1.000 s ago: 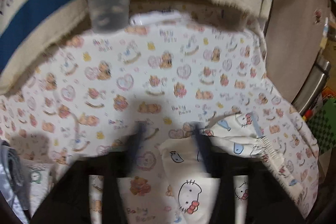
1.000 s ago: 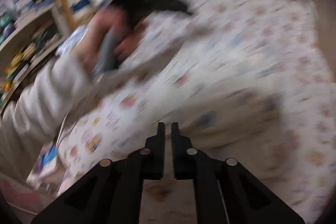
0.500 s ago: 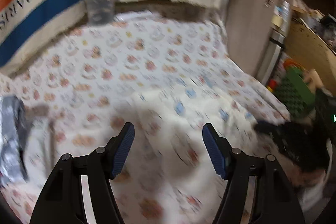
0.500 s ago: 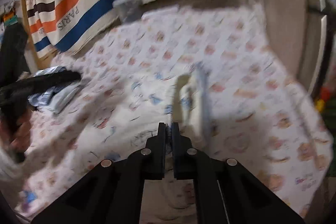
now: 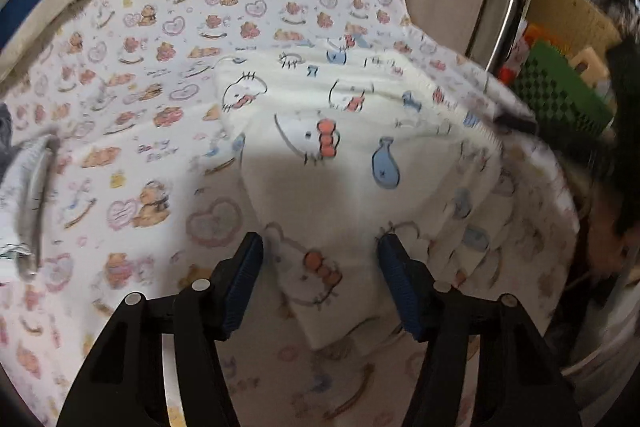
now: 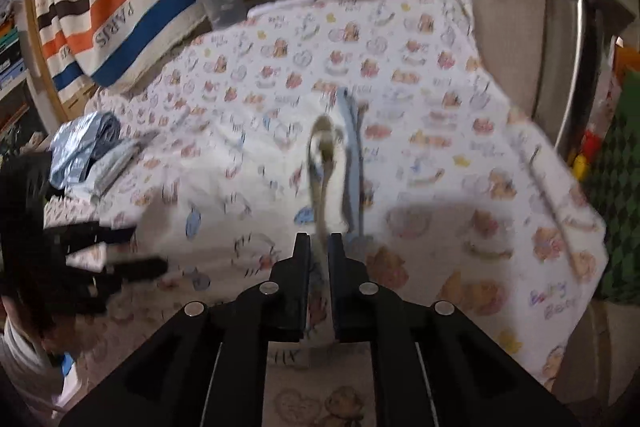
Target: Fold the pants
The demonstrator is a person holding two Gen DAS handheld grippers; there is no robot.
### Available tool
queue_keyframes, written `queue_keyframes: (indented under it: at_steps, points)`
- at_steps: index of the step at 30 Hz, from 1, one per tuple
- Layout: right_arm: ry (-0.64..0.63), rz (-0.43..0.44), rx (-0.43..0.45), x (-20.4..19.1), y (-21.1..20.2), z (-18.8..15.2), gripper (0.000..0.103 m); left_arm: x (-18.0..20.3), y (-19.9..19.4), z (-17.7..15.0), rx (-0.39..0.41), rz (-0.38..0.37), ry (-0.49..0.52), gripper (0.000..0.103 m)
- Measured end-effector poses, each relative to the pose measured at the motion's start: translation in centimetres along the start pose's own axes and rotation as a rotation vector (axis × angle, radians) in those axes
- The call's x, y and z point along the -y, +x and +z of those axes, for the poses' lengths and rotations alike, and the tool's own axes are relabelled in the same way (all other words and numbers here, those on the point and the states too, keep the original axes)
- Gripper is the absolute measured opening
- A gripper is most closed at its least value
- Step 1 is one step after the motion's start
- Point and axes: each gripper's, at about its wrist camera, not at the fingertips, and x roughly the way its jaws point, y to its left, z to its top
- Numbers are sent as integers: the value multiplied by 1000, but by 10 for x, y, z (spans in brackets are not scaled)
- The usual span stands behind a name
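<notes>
Risk first: the pinched edge could slip from the right gripper (image 6: 319, 247), since only a thin bit of fabric is seen between its nearly closed jaws, which are easing apart; a slip would drop the lifted fold and undo the layer. The left gripper (image 5: 320, 259) is spread about halfway, jaws closing, with cloth under the gap but nothing pressed by the pads; a late or shallow bite could bunch the fabric. The pants (image 5: 360, 155) lie mid-frame in the left view on the printed sheet (image 5: 132, 75): cream, cartoon cat and fish print, ribbed waistband toward the right, soft and wrinkled. In the right view a pale band (image 6: 350, 155) is raised above the jaws, centre frame. Motion blur hides the lower edges.
</notes>
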Motion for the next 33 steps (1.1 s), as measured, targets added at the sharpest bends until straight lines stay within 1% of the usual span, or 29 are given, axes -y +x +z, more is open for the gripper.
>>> queue_keyframes:
  at_steps: [1,3,4,6,8,10,11,12,14,15,16,17,18,19,21,22,24,25,26,27,28,29,31,33]
  points:
    - [-18,-1,32,-3,-2,8,11,0,-2,-2,-2,-3,2,59]
    - [-49,0,59,-10,1,23,11,1,-7,-3,3,0,6,59]
    - [-58,3,62,-13,5,32,11,1,-11,-3,15,4,13,59]
    - [-55,19,41,-16,18,47,11,3,-22,1,53,4,40,59]
    - [-28,50,-10,-14,40,66,11,7,-33,10,96,11,78,59]
    - [4,83,-62,-10,61,80,11,8,-45,25,160,19,96,60]
    - [9,113,-98,-8,74,87,11,5,-52,35,203,13,90,64]
    - [3,144,-137,-8,86,91,11,2,-57,46,248,11,79,70]
    - [-18,215,-253,-6,116,95,11,-11,-67,65,359,36,51,74]
    - [-7,182,-289,0,130,95,11,-18,-70,73,399,52,43,74]
    - [14,123,-288,7,138,96,11,-25,-70,83,427,69,40,74]
    - [30,91,-271,12,142,98,11,-31,-70,91,438,84,38,74]
    - [44,77,-248,16,145,100,11,-37,-67,98,443,106,31,74]
    - [63,74,-236,21,148,103,11,-42,-64,103,443,119,25,74]
    - [93,88,-237,27,150,108,11,-50,-56,107,430,133,21,74]
    - [93,84,-216,28,147,110,11,-52,-52,107,421,140,17,74]
    - [56,8,-125,26,132,114,11,-54,-44,104,406,129,12,74]
    - [27,-38,-58,23,121,115,11,-54,-41,99,402,121,9,74]
    - [17,-54,-25,22,116,115,11,-53,-37,95,398,111,3,74]
    - [15,-54,12,21,109,113,11,-53,-33,91,396,101,-2,74]
    - [20,-41,30,21,105,115,11,-54,-30,89,396,91,-9,74]
    - [38,-9,58,21,100,113,11,-55,-26,87,399,79,-19,75]
    - [60,40,92,24,95,111,11,-57,-20,85,398,58,-30,77]
    - [62,56,112,25,92,109,11,-60,-16,84,404,54,-38,80]
